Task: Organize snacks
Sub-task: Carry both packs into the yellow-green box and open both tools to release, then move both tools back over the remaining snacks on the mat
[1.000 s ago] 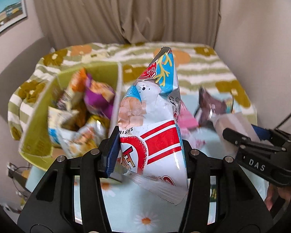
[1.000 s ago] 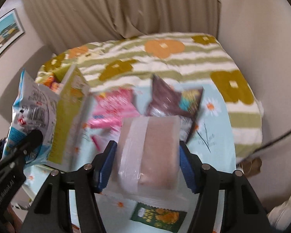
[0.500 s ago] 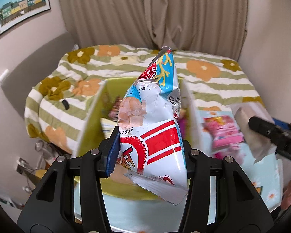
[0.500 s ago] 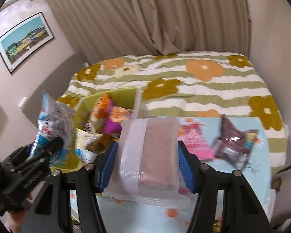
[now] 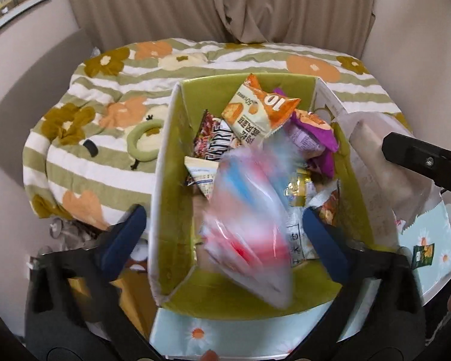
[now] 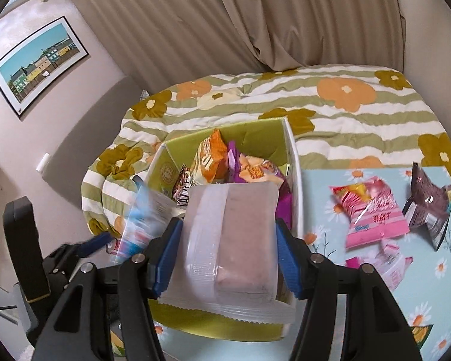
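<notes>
The left gripper [image 5: 225, 234] had just been opening and stood wide above the green box [image 5: 177, 138]; the blurred white, red and blue shrimp-chip bag [image 5: 249, 219] lay free between its pads, over the snacks in the box. The right gripper [image 6: 228, 255] clamped a translucent pink-brown packet [image 6: 234, 240] beside the box. A pink snack bag [image 6: 372, 210] and a dark brown bag [image 6: 427, 204] lay on the daisy-print tabletop [image 6: 436, 285].

The left gripper [image 5: 225, 228] now hangs over the green box [image 5: 177, 180], its jaws just sprung wide, and the shrimp-chip bag [image 5: 249, 219] drops loose, blurred, between them. The right gripper [image 6: 228, 255] arrives alongside with its pink packet [image 6: 234, 240].
</notes>
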Demonstrator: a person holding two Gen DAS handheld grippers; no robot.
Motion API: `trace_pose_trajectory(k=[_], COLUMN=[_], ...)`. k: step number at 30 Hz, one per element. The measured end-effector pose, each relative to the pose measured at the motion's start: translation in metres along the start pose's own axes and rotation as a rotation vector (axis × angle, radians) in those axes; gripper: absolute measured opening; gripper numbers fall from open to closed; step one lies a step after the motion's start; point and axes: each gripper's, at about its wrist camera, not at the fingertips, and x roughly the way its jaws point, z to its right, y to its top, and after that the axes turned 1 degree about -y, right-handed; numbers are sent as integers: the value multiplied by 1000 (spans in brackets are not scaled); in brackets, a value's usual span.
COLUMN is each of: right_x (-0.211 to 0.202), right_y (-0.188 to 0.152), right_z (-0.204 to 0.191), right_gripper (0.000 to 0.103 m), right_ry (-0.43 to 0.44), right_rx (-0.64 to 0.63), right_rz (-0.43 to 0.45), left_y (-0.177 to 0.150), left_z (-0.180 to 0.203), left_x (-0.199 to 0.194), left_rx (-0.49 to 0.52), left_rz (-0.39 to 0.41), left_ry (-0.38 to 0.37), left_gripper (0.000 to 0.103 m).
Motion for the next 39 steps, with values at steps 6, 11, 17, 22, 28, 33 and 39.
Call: trace_pose_trajectory(k=[6,11,17,22,28,33,39], right_x=[8,19,42,69,67,62,48], right_y=[-7,-3,0,0,-13,-21,-22], right_z=[-6,-15,-27,-31,-22,-25,-29], right_gripper=[56,56,56,57,97,97,97], right_ry=[-23,-39,-33,-10,-30,-59,-71], right_rx=[-6,-44,-73,-65,-71,-118,-127], right_rz=[-15,-42,-80,-150,-130,-124,-95], left_y=[-3,-2,2,1,-4,-8,-6], left_z=[-12,-25,-41,-49,-51,-49,-48], left_x=[-5,-7,-5,4,10,10,-2], left_rx=[44,36,2,-5,11,22,32], left_rz=[-3,-21,-24,-45,-61,-64,-48], left_ry=[-31,-41,-57,-46,-36,-31,-21], left_gripper=[103,103,102,103,102,102,102])
